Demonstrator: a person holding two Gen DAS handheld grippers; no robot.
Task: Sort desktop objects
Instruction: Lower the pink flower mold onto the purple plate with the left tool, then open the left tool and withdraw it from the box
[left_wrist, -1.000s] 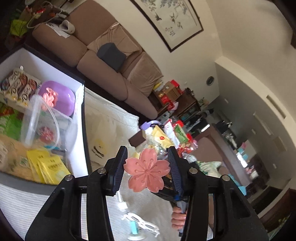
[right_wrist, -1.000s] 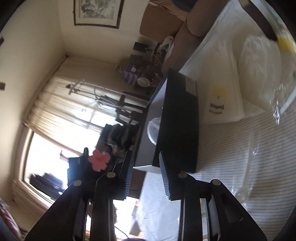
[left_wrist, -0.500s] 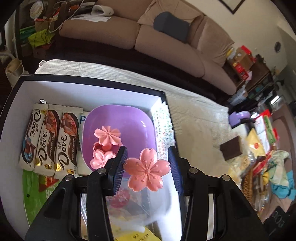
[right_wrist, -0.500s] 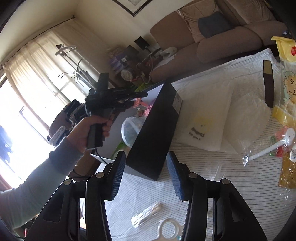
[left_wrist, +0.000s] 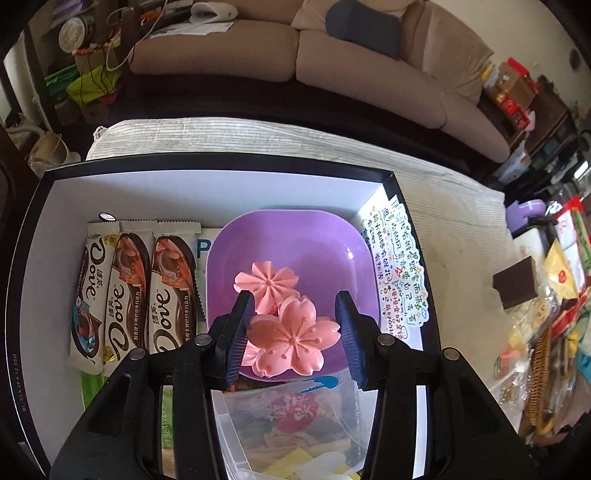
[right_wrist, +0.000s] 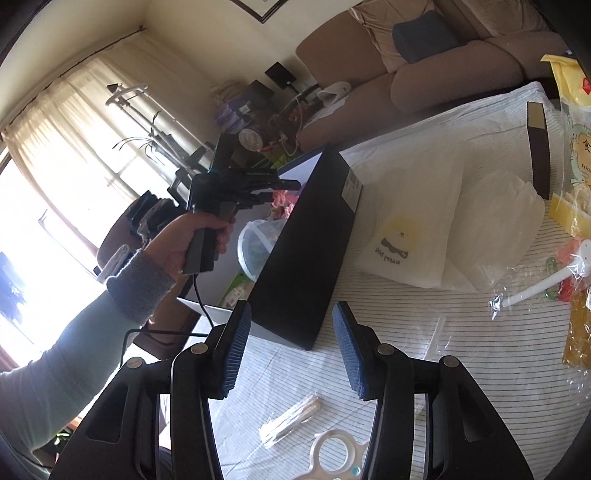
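Observation:
My left gripper (left_wrist: 293, 336) is shut on a pink flower-shaped piece (left_wrist: 293, 341) and holds it over the near rim of a purple bowl (left_wrist: 295, 243). The bowl sits inside a black box with a white lining (left_wrist: 221, 184) and holds more pink flowers (left_wrist: 266, 282). My right gripper (right_wrist: 291, 349) is open and empty above the striped tablecloth (right_wrist: 461, 350). In the right wrist view the left gripper (right_wrist: 273, 188) shows over the black box (right_wrist: 310, 240), held by a hand.
Three Dove chocolate bars (left_wrist: 133, 291) lie left of the bowl, a clear tub (left_wrist: 288, 417) in front, a written card (left_wrist: 397, 273) at its right. White bags (right_wrist: 417, 229), a wrapped spoon (right_wrist: 543, 284), wrapped sticks (right_wrist: 291, 417) and snack packs (right_wrist: 576, 147) lie on the table.
The left gripper swung from the table over the box, then down close to the purple bowl, still holding the flower. The right gripper turned to face the table and opened wider.

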